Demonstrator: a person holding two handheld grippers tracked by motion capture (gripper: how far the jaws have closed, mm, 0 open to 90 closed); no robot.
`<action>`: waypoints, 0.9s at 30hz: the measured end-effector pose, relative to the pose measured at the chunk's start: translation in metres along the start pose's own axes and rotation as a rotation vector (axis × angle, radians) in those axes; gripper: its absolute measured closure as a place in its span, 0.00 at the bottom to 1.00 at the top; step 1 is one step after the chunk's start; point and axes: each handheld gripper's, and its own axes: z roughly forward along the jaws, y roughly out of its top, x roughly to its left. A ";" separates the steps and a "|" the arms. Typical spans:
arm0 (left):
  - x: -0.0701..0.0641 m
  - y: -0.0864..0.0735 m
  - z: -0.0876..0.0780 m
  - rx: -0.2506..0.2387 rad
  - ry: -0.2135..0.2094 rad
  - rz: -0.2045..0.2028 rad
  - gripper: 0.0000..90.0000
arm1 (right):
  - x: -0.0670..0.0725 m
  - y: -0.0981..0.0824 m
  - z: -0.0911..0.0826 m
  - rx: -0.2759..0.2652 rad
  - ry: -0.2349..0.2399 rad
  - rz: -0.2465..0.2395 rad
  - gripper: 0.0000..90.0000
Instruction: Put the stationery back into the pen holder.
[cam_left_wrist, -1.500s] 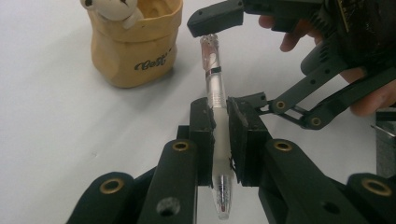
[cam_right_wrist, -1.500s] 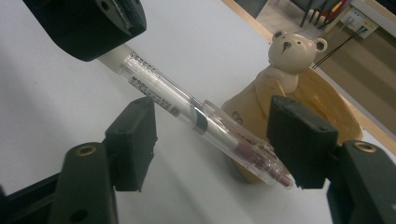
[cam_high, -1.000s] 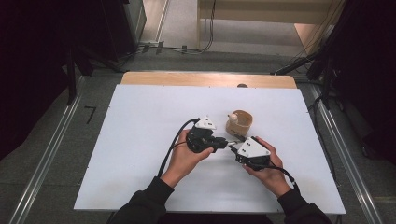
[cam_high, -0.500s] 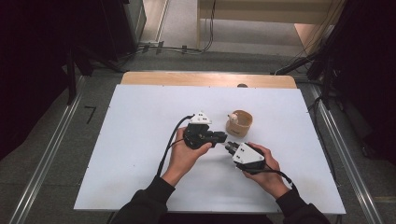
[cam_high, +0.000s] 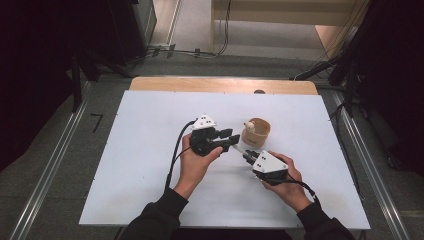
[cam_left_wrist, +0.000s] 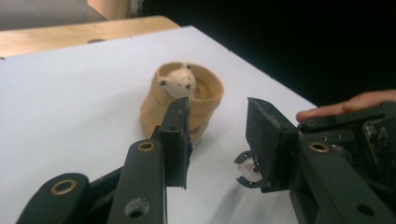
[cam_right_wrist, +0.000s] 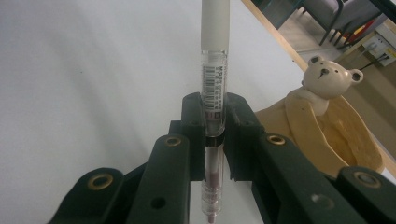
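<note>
Two grippers meet near the middle of the white table (cam_high: 150, 150), just toward the person from a tan cup (cam_high: 256, 132) with a little bear's head (cam_right_wrist: 327, 77) on its rim. The right gripper (cam_right_wrist: 214, 123) is clamped on a pen (cam_right_wrist: 214, 74), pinching the clear barrel across its width, so the white end sticks out well past the jaws. That looks deliberate: a grasp low on the barrel leaves a long free length for the other gripper to take or for lowering into the cup.

The left gripper (cam_left_wrist: 217, 140) has its jaws apart with nothing between them, pointed toward the cup and the right gripper. In the left gripper view, a small round end, probably the pen's tip (cam_left_wrist: 247, 170), shows beside the near jaw, so the pen seems to sit just at the mouth of the gap, not yet inside. My guess is a handover or a joint placing of the pen into the cup, which stands upright toward the far right part of the table, apart from both grippers.
</note>
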 end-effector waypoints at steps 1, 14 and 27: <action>0.001 -0.001 -0.002 -0.012 0.007 -0.005 0.67 | 0.000 0.000 0.000 0.000 0.000 0.000 0.86; 0.018 -0.017 -0.031 -0.096 0.095 -0.027 0.60 | -0.010 -0.003 -0.003 -0.004 -0.008 0.058 0.86; 0.040 -0.042 -0.063 -0.063 0.208 -0.016 0.54 | -0.028 -0.010 -0.002 -0.041 0.020 0.225 0.86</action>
